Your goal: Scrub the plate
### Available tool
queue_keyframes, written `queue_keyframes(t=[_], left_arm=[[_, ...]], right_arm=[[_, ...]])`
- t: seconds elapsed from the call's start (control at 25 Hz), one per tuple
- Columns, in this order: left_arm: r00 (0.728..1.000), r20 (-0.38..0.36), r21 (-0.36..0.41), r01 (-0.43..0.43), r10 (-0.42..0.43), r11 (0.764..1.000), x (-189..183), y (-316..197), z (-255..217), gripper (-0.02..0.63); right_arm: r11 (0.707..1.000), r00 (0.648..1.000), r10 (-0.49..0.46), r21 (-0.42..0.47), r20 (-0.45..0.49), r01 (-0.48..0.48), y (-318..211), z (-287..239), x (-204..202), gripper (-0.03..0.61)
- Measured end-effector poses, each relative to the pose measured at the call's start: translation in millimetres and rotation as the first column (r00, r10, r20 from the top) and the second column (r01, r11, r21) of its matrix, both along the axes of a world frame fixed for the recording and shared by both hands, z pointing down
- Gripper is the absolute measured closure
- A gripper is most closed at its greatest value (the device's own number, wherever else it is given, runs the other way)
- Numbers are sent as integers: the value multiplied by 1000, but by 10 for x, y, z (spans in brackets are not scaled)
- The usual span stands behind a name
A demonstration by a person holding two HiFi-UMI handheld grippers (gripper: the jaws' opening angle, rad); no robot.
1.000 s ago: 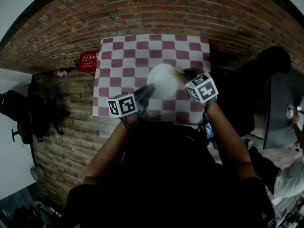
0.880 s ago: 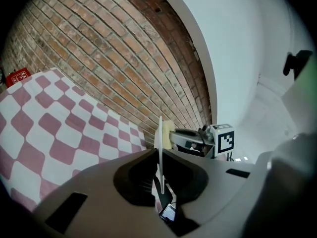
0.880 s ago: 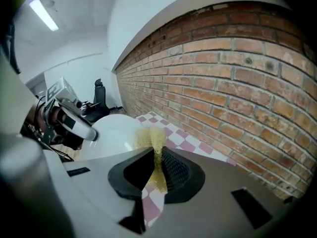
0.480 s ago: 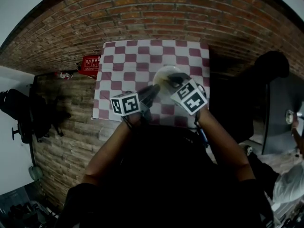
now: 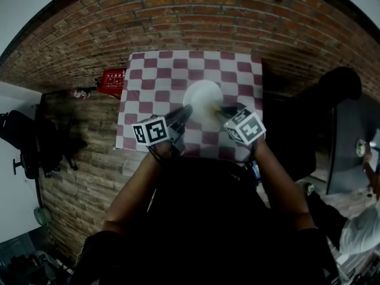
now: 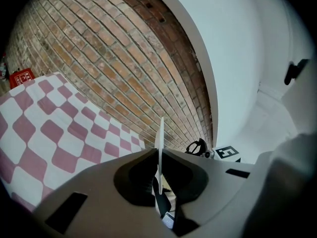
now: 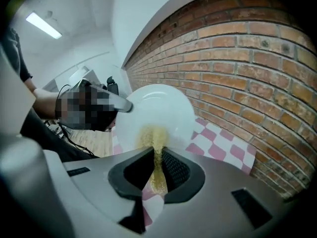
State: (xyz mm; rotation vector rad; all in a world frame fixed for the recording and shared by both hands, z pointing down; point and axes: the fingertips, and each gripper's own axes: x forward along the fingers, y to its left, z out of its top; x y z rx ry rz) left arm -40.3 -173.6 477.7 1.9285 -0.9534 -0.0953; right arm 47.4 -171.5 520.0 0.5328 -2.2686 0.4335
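Scrubbing is judged to be under way, not finished. The plate [image 5: 203,95] is held tilted above the tabletop [image 5: 153,70], its rim clenched in the left hand-held gripper [image 5: 183,114]. A yellow pad [image 7: 157,155] is clamped in the right hand-held gripper [image 5: 223,111] and pressed against the plate's face, just ahead of the jaws. Nothing is seen lying in the plate. Its face looks white, so how much scrubbing remains cannot be told.

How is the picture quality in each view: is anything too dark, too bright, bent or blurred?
Head view: dim and dark toward the edges, brick lines bent by the lens, only the plate bright. Left gripper view: well lit, plate edge sharp, brick lines bowed too. Right gripper view: plate face washed out, sponge near the lens slightly soft.
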Motion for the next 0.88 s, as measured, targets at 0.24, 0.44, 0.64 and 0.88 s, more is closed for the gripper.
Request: queue_keyframes(t=[0.24,0.44,0.64,0.88], left_arm=[[998,-20,-26,-52,52,998,108,159,77,584],[994,-38,-40,-103,102,994,221,247,107,581],[990,-63,-39,-127,124,991,254,242,116,581],[994,-79,-13,-82,81,997,58,125,17,586]], right_arm=[[993,993,111,39,-32,-110,-373,-44,195,534],[985,990,140,104,-2,-139,-560,-285,67,534],[986,997,55,157,44,-61,-409,-520,-358,534],[994,996,-47,101,70,39,53,-530,-686,534]])
